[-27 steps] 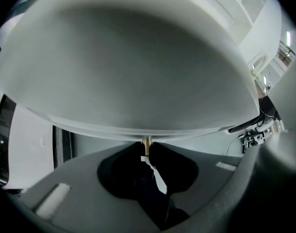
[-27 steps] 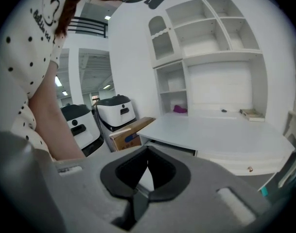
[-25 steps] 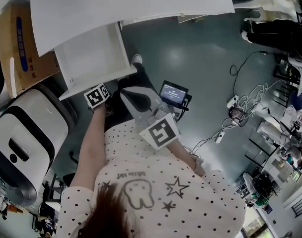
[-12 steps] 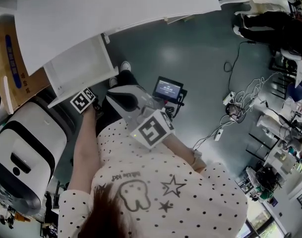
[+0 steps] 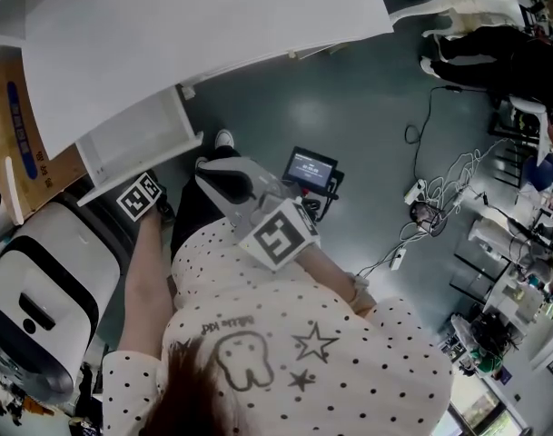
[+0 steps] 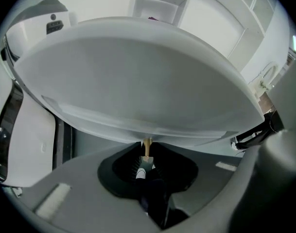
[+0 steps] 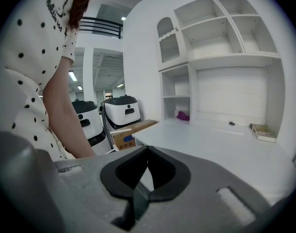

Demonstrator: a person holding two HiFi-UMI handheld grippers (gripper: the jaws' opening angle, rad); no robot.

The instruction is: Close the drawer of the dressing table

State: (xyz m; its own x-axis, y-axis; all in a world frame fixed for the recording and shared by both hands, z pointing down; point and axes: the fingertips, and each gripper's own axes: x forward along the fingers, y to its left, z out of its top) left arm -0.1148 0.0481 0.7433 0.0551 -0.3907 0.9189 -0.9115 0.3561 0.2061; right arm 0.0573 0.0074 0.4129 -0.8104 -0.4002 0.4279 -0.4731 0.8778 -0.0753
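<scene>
Dotted fabric of the person's shirt (image 5: 285, 334) fills the bottom of the head view, and both arms reach forward from it. The right claw (image 5: 223, 173) is held just in front of the body with its marker cube (image 5: 278, 234) turned upward. In the right gripper view its jaws are clenched tip to tip with nothing between them, and it looks across the table top without touching anything.

The left claw (image 6: 147, 152) sits lower and further left, at the end of a bare forearm (image 5: 144, 271). In the left gripper view its jaws are clamped on the small tan knob (image 6: 147, 144) that sticks out of the drawer front, which fills most of that view. The white drawer (image 5: 135, 139) stands partly pulled out from under the left part of the white dressing table (image 5: 212, 34).

To the left of the drawer is a cardboard box (image 5: 13, 125) with blue print. Nearer the person, a white machine with black trim (image 5: 40, 280) stands on the floor. On the blue-grey floor (image 5: 367, 116) to the right of the drawer lies a small lit screen (image 5: 312, 166), and further right loose cables (image 5: 439, 180) trail toward cluttered racks.

At the back of the table, the right gripper view shows a white shelf unit (image 7: 225, 42). A purple thing (image 7: 182, 115) lies in a low compartment, and a small flat box (image 7: 263, 131) rests on the table at the right.
</scene>
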